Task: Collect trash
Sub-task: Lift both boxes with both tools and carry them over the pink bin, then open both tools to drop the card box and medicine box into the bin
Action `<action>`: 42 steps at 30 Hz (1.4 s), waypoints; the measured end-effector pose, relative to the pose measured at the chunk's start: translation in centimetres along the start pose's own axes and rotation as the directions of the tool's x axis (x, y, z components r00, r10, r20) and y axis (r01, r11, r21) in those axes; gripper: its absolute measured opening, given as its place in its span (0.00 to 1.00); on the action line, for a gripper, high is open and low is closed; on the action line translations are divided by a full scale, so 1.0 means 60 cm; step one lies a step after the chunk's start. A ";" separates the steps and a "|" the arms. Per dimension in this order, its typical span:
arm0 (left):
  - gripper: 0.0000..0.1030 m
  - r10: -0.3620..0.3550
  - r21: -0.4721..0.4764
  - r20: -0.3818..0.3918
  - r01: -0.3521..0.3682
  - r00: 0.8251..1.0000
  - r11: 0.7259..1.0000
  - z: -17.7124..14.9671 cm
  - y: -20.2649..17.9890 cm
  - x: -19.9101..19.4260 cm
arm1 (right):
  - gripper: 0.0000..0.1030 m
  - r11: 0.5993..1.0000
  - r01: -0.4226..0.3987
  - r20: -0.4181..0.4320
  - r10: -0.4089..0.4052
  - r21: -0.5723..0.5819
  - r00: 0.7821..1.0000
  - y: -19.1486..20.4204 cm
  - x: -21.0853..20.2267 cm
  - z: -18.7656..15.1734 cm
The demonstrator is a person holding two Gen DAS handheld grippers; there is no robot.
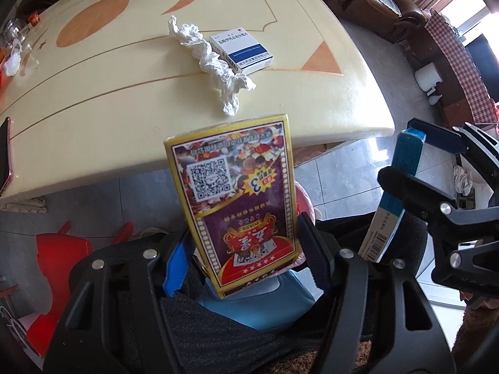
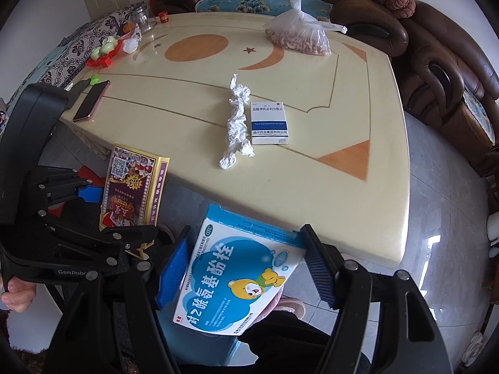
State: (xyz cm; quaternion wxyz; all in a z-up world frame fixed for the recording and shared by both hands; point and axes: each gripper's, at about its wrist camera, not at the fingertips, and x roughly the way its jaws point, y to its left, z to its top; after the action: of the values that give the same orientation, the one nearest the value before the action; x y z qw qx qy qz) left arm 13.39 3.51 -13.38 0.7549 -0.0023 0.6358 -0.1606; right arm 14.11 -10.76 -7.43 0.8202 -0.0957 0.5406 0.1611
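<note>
Approx. halfway: two boxes are off the surface [image 2: 358,218], both held past its near edge. The left claw [image 1: 246,249] is clamped on a gold-purple card pack [image 1: 237,205], the right claw [image 2: 246,268] on a blue medicine box w/ bear [image 2: 240,280]. Left on the surface: a twisted white tissue [image 2: 235,124] at centre and a white-blue pill box [image 2: 269,123] touching it at 3 o'clock.

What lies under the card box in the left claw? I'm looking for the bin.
Below the card box a light blue rim shows, possibly a bin; the box and left claw cover most of it.
</note>
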 end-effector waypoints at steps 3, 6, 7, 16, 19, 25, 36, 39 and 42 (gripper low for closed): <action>0.61 0.011 0.018 0.003 -0.011 1.000 1.000 -0.004 -0.006 0.012 | 0.65 1.000 -0.013 -0.017 0.013 0.006 1.000 0.002 0.017 -0.013; 0.61 0.015 0.032 -0.008 -0.015 1.000 0.999 -0.007 -0.011 0.027 | 0.65 1.000 -0.009 -0.027 0.010 0.011 1.000 -0.002 0.032 -0.023; 0.61 0.016 0.036 -0.010 -0.016 1.000 0.999 -0.007 -0.013 0.031 | 0.65 1.000 -0.007 -0.027 0.007 0.014 1.000 -0.005 0.037 -0.024; 0.61 0.025 0.061 -0.058 -0.021 0.998 0.998 -0.015 -0.013 0.089 | 0.65 0.999 -0.003 -0.076 0.007 0.050 0.997 -0.020 0.094 -0.055; 0.61 0.025 0.067 -0.072 -0.020 0.997 0.998 -0.021 -0.012 0.108 | 0.65 0.998 -0.012 -0.095 0.018 0.063 0.995 -0.023 0.118 -0.066; 0.61 -0.015 0.062 -0.130 0.023 0.991 0.998 -0.041 -0.009 0.159 | 0.65 0.996 -0.011 -0.132 0.023 0.085 0.991 -0.030 0.167 -0.093; 0.61 -0.098 -0.017 -0.245 0.097 0.965 0.995 -0.072 0.016 0.263 | 0.65 0.992 0.003 -0.158 0.016 0.124 0.987 -0.040 0.235 -0.134; 0.61 -0.112 -0.038 -0.275 0.106 0.955 0.994 -0.070 0.022 0.291 | 0.65 0.991 0.002 -0.161 0.020 0.136 0.987 -0.045 0.255 -0.142; 0.61 -0.121 -0.047 -0.295 0.113 0.948 0.993 -0.075 0.021 0.317 | 0.65 0.988 0.002 -0.166 0.024 0.152 0.986 -0.046 0.275 -0.149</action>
State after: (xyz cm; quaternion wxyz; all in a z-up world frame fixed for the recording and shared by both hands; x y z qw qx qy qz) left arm 12.05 0.96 -32.77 0.6397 -0.0268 0.7432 -0.1943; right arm 13.47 -13.66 -26.20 0.7758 -0.0434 0.6187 0.1156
